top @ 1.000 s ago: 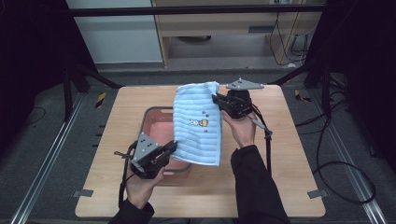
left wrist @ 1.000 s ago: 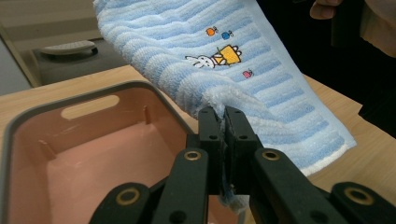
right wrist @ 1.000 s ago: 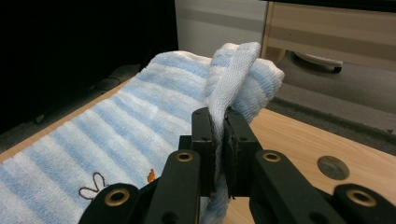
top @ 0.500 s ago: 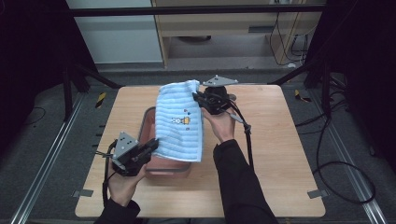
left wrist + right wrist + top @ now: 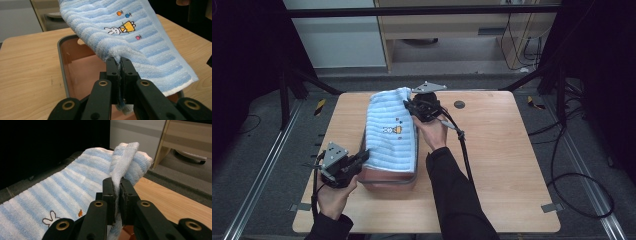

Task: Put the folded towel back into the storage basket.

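Observation:
A light blue striped towel [image 5: 389,134] with a small rabbit picture hangs stretched over a pink tray [image 5: 387,177] with a grey rim in the middle of the wooden table. My left gripper [image 5: 360,159] is shut on the towel's near left corner [image 5: 117,56], at the tray's front left. My right gripper [image 5: 408,106] is shut on the far edge of the towel [image 5: 120,160], above the tray's back end. The towel [image 5: 140,32] covers most of the tray's inside [image 5: 82,67]; part of the pink floor shows under it.
A wooden table [image 5: 512,150] carries the tray, with bare wood to the right. A dark round disc [image 5: 459,105] lies at the back, right of my right gripper. My right gripper's cable [image 5: 464,150] trails along the forearm. A cabinet [image 5: 185,135] stands beyond the table.
Both grippers have carried the towel leftward and lower. It now lies stretched over the tray instead of hanging to its right. The left gripper has shifted left along the front.

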The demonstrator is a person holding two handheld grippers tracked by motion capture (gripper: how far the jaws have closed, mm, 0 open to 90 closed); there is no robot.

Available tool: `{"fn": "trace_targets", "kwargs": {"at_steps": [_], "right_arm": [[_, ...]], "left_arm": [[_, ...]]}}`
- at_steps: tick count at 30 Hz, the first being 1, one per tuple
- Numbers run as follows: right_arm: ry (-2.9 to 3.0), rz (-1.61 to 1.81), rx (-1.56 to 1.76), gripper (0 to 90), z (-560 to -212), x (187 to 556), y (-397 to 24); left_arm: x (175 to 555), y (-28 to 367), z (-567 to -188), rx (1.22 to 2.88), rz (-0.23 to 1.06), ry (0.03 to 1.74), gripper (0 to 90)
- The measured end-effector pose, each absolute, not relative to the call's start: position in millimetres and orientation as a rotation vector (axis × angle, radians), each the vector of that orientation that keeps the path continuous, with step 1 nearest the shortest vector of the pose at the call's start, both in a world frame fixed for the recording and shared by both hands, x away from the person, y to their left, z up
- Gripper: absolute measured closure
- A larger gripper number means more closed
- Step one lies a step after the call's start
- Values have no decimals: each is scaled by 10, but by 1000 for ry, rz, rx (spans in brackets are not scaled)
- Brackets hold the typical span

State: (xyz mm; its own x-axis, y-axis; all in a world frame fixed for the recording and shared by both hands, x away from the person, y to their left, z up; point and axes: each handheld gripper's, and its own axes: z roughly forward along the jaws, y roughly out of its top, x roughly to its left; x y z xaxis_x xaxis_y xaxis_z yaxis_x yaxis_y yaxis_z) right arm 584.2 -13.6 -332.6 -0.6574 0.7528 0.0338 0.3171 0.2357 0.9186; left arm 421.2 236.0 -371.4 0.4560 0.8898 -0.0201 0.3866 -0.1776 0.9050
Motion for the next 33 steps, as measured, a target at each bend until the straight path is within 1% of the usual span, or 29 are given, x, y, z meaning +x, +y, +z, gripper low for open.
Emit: {"fn": "trace_targets", "kwargs": {"at_steps": [8,14,33], "right_arm": [[2131,1382,989,843,-3487,5906,-48],[2157,1363,994,844,-3628,5929,-6],[2210,1309,1033,842,-3992,5929,31]], "left_arm": [[4274,2387,-3830,1795,675,1125,864],[4277,2372,-3921,1813,640,1160,864],[4269,2393,-4172,1889,637,1191,864]]}}
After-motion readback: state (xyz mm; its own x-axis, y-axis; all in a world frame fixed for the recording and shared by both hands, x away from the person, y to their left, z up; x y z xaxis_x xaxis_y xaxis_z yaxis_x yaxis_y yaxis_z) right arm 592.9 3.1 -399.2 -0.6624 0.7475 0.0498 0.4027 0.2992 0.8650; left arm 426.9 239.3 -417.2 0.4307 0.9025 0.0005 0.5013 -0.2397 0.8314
